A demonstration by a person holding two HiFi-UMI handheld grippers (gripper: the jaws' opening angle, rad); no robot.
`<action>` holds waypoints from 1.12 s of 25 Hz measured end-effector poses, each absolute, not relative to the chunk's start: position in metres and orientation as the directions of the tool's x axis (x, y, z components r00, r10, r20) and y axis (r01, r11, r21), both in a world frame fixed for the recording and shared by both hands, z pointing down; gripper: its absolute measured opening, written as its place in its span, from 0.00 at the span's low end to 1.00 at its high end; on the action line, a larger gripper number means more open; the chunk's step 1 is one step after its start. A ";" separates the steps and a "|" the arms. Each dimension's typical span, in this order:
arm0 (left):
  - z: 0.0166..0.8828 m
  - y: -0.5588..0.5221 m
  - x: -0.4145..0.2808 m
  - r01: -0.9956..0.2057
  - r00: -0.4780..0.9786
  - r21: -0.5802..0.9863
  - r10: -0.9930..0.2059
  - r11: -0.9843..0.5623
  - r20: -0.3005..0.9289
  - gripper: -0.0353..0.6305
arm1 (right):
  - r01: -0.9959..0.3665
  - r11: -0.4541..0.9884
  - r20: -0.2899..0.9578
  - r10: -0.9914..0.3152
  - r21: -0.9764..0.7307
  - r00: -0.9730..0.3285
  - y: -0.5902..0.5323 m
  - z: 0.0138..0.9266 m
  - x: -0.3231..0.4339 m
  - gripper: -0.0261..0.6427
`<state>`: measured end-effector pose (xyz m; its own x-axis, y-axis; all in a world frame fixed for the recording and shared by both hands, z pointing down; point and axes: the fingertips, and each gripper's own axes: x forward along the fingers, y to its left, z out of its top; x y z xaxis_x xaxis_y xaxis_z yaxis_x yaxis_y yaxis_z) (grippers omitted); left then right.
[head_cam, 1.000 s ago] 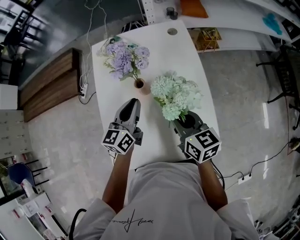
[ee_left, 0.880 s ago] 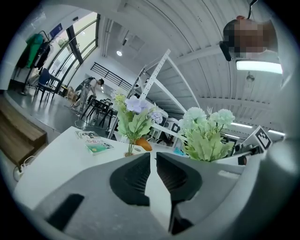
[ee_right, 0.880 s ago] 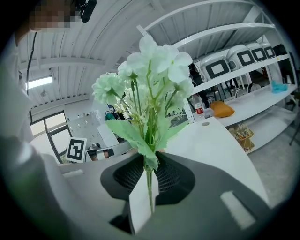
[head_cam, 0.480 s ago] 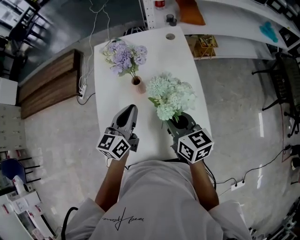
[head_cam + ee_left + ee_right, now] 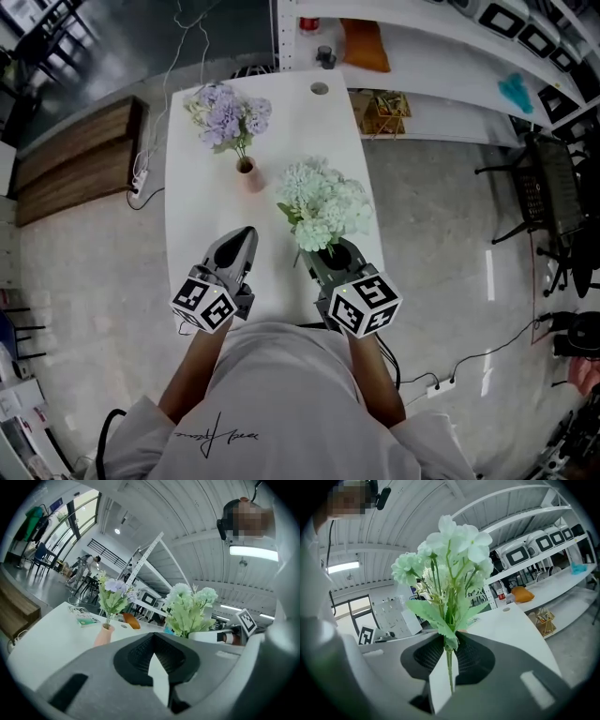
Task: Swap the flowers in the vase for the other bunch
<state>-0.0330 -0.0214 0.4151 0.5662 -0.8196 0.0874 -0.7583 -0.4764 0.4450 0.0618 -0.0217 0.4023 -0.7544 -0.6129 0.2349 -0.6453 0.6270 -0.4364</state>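
- You have two claws, two bunches of flowers, one vase and one white table (image 5: 291, 112).
- Your left claw (image 5: 152, 643) has just closed. Its jaws now meet with nothing between them.
- Your right claw (image 5: 449, 657) is closed partway on the thin green stem of the pale green bunch (image 5: 447, 559), and the pads press it from both sides.
- That bunch stands upright out of your right claw, with toothed leaves just above the jaws and a cluster of whitish-green ruffled heads on top.
- The purple bunch (image 5: 225, 111) sits in the vase (image 5: 248, 175), ahead of your left claw and apart from it, a little to its left in the left gripper view.
- It has soft lilac heads on green leaves and leans slightly away from the claw.
- The vase is small, narrow and pinkish, and stands upright on the table.
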 end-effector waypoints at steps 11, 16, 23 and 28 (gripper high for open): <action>0.415 0.012 -0.022 -0.758 0.589 0.431 -0.798 -0.490 0.129 0.05 | -0.601 0.685 0.171 -0.590 -0.412 -0.789 -0.009 0.387 0.054 0.15; 0.410 0.014 -0.021 -0.758 0.589 0.424 -0.799 -0.496 0.119 0.05 | -0.594 0.688 0.164 -0.585 -0.417 -0.794 -0.003 0.389 0.053 0.15; 0.411 0.017 -0.024 -0.759 0.594 0.416 -0.795 -0.501 0.126 0.05 | -0.601 0.683 0.161 -0.595 -0.416 -0.788 0.000 0.391 0.054 0.14; 0.413 0.017 -0.022 -0.763 0.603 0.386 -0.786 -0.518 0.138 0.05 | -0.610 0.675 0.167 -0.603 -0.414 -0.780 0.001 0.393 0.055 0.14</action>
